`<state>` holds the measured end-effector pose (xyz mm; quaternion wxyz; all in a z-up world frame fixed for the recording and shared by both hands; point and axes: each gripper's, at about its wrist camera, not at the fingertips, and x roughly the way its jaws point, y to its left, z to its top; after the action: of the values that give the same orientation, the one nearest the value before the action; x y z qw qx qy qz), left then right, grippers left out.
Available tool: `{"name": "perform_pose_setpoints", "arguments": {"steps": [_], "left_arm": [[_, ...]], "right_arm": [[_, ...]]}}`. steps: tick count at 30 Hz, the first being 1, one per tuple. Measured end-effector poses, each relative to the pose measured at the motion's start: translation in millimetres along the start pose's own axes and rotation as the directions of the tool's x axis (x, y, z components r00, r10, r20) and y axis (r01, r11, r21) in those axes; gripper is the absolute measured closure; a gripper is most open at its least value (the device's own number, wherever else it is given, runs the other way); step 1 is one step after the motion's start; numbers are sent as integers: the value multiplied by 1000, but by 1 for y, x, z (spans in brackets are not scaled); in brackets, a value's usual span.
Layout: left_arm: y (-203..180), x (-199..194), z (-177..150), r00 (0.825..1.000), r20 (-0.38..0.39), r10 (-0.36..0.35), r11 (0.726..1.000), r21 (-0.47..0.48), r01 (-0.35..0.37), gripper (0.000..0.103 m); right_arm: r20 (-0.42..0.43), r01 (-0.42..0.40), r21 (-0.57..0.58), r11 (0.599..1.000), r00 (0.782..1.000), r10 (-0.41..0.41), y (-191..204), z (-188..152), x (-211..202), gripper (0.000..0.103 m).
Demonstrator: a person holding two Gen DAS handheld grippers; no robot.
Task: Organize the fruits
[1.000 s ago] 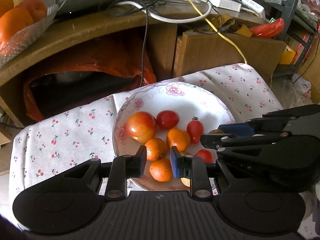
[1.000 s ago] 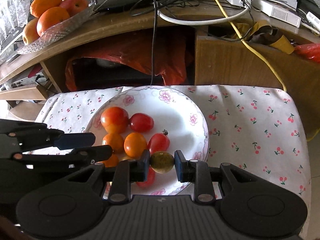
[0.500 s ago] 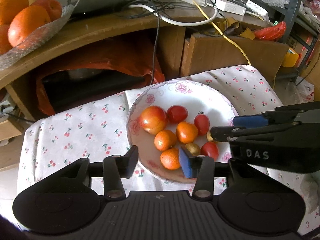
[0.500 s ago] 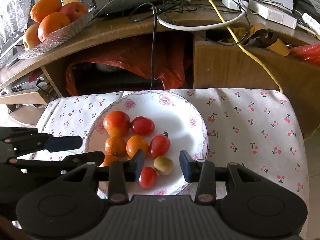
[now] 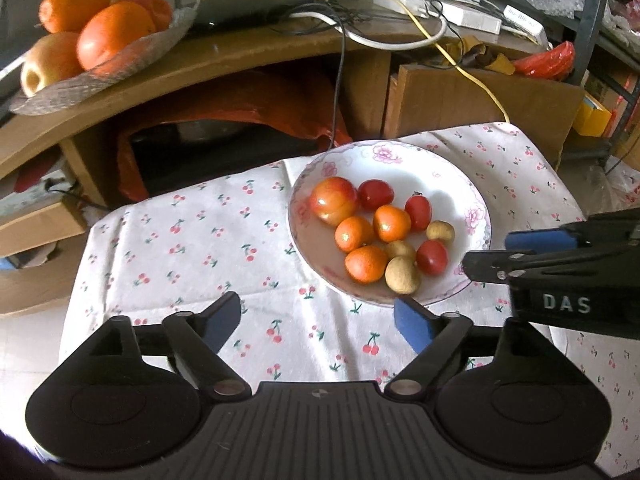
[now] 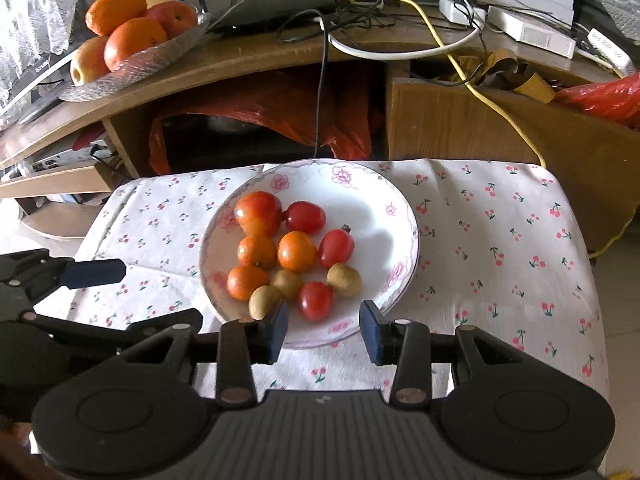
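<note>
A white flowered plate (image 5: 400, 148) (image 6: 360, 176) on the cherry-print cloth holds a red-yellow apple (image 5: 333, 201) (image 6: 258, 212), small oranges (image 5: 366, 264), red tomatoes (image 6: 316, 300) and three brown longans (image 5: 402, 276) (image 6: 344, 279). My left gripper (image 5: 318, 318) hangs just short of the plate's near rim, its jaws opening wide with only cloth between them. It also shows at the left of the right wrist view (image 6: 132, 296). My right gripper (image 6: 323, 330) is open over the near rim, holding nothing. It also enters the left wrist view from the right (image 5: 516, 254).
Behind the cloth stands a wooden desk (image 6: 280, 60) with tangled cables. A glass dish (image 5: 120, 64) on it holds big oranges and apples. A red bag (image 6: 280, 116) fills the space under the desk. The cloth (image 5: 192, 248) left of the plate carries nothing.
My right gripper let go of a brown longan, which now lies on the plate. Both grippers drew back from the plate, and the left jaws went from shut to wide apart.
</note>
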<state>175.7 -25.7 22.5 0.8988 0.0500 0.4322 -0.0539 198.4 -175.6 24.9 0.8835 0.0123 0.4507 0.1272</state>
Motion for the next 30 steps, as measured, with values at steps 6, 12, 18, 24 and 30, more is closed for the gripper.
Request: {"name": "perform_pose_setpoints", "arguments": {"steps": [6, 12, 18, 24, 30], "left_arm": [[3, -11, -11, 1000, 8, 8, 999, -31, -8, 11], [2, -17, -21, 1000, 7, 18, 999, -43, -18, 3], [3, -28, -31, 999, 40, 4, 998, -59, -2, 0], [-2, -32, -42, 998, 26, 62, 997, -39, -61, 0], [-17, -33, -57, 983, -2, 181, 982, 51, -181, 0]], "right_arm": [[17, 7, 1, 1000, 1000, -7, 5, -14, -20, 70], [22, 11, 4, 1000, 1000, -11, 7, -26, -31, 69], [37, 4, 18, 1000, 999, -5, 9, -37, -45, 69], [48, 7, 25, 1000, 999, -9, 10, -50, -57, 69], [33, 14, 50, 999, 999, -15, 8, -65, -62, 69]]}}
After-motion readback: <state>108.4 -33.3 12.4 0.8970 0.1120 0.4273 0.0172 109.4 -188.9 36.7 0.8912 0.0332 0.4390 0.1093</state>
